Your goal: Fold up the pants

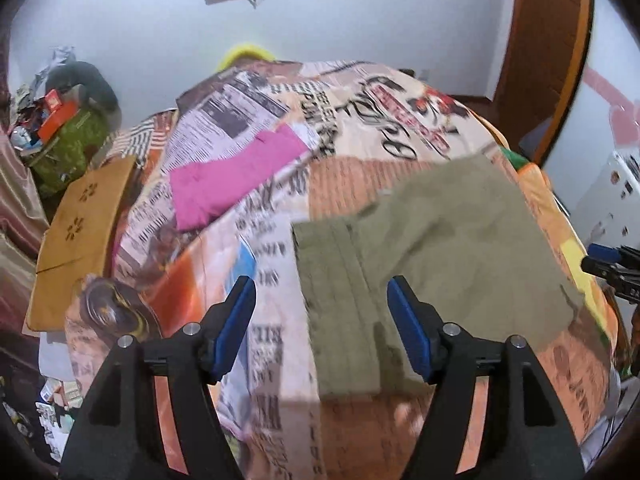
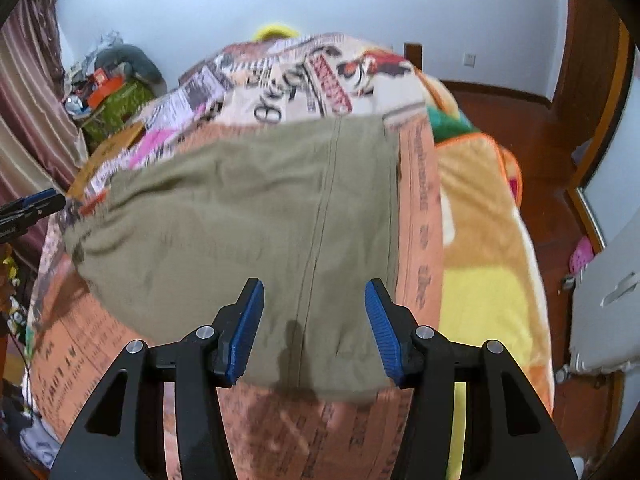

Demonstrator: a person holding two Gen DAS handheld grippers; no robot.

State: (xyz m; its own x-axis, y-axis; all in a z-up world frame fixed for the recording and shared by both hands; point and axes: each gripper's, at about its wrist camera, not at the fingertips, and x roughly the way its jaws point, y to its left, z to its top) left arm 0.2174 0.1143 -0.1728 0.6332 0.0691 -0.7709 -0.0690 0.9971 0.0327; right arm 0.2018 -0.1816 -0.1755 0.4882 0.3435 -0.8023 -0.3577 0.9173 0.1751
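Pants (image 2: 248,216) lie folded flat on the bedspread (image 1: 340,184), low and centre in both views, long axis running left to right, under both empty grippers, the left gripper (image 1: 322,328) wide over the waistband end, the right gripper (image 2: 314,330) narrower.

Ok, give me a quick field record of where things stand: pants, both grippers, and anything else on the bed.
pants: olive pants lying flat on the bed, folded into a compact block, seam running away from the right camera
surface: printed bedspread
left gripper: open, above the pants' left edge, nothing between the pads
right gripper: open, above the near edge of the pants, holding nothing
other item: pink garment folded, apart from the pants, further up the bed
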